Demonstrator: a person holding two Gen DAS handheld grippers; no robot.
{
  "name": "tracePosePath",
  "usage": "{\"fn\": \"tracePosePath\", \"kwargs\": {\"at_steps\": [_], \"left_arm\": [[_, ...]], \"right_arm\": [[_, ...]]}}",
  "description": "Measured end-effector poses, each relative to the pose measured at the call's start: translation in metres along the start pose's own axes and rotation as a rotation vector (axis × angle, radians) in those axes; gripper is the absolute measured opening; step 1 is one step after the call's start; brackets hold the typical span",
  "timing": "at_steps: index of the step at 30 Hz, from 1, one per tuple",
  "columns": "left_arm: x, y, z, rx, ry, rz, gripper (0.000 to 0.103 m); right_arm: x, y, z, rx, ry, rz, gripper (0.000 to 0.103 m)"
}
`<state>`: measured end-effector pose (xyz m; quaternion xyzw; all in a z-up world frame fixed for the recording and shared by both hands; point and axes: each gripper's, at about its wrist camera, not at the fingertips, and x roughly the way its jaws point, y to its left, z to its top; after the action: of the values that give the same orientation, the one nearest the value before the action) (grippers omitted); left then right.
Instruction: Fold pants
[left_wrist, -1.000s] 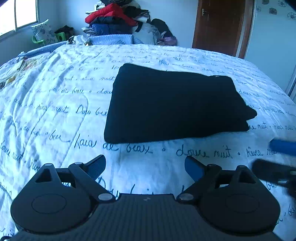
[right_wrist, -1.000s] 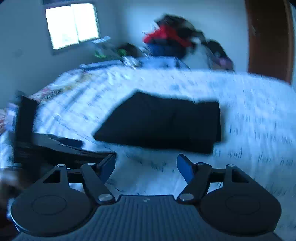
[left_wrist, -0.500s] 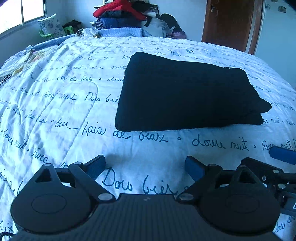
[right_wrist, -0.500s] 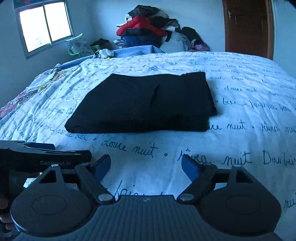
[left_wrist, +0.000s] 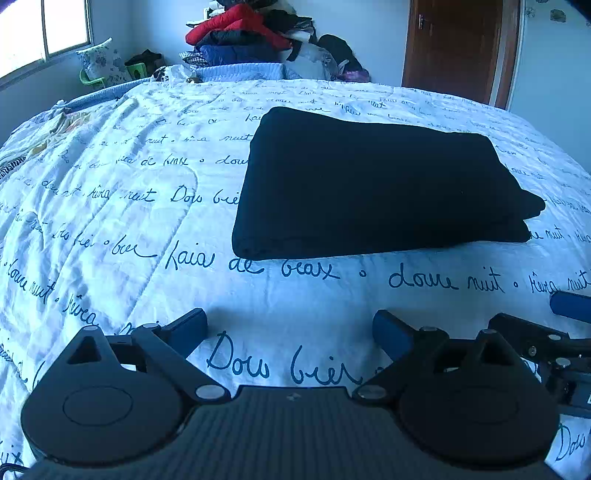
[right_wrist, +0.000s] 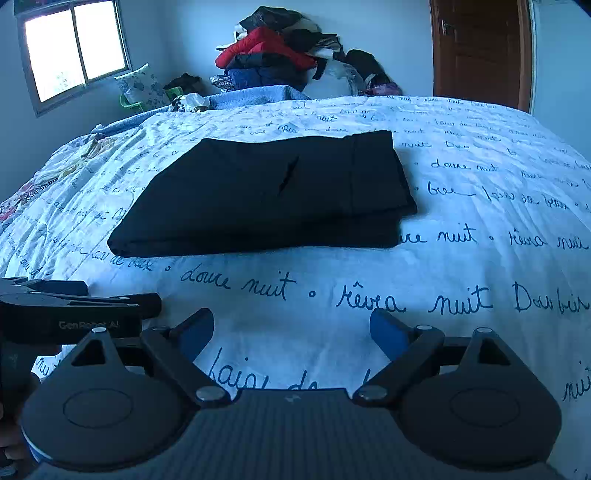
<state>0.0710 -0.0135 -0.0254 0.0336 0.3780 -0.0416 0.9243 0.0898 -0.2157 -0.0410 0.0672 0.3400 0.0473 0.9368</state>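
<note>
Black pants (left_wrist: 376, 184) lie folded into a flat rectangle on the bed's white script-printed cover (left_wrist: 110, 206); the right wrist view shows the same pants (right_wrist: 266, 195) ahead and left of centre. My left gripper (left_wrist: 290, 326) hovers open over bare cover, short of the pants' near edge. My right gripper (right_wrist: 291, 326) also hangs short of the pants; its jaws are opening with nothing between them. Each gripper shows at the edge of the other's view: the right one (left_wrist: 569, 306) low on the right, the left one (right_wrist: 74, 299) low on the left.
A heap of clothes (right_wrist: 280, 55) with a red jacket is stacked beyond the far end of the bed. A brown door (right_wrist: 480, 51) stands at the back right, a window (right_wrist: 74, 51) at the back left. A floral pillow (right_wrist: 142, 86) and a green chair sit under the window.
The right gripper sank toward the bed and its jaws spread wider. The left gripper stayed nearly still; its view tipped down slightly, bringing the pants closer. The pants have not moved.
</note>
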Motion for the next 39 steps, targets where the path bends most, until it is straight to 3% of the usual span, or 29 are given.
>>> {"fn": "tracePosePath", "kwargs": {"at_steps": [11, 39], "left_arm": [[0.001, 0.000, -0.007, -0.007, -0.019, 0.001, 0.103], [0.002, 0.002, -0.016, -0.009, -0.059, -0.012, 0.103]], "right_arm": [[0.005, 0.006, -0.004, -0.028, 0.009, -0.025, 0.097], [0.012, 0.007, -0.010, -0.059, 0.013, -0.109, 0.103]]}}
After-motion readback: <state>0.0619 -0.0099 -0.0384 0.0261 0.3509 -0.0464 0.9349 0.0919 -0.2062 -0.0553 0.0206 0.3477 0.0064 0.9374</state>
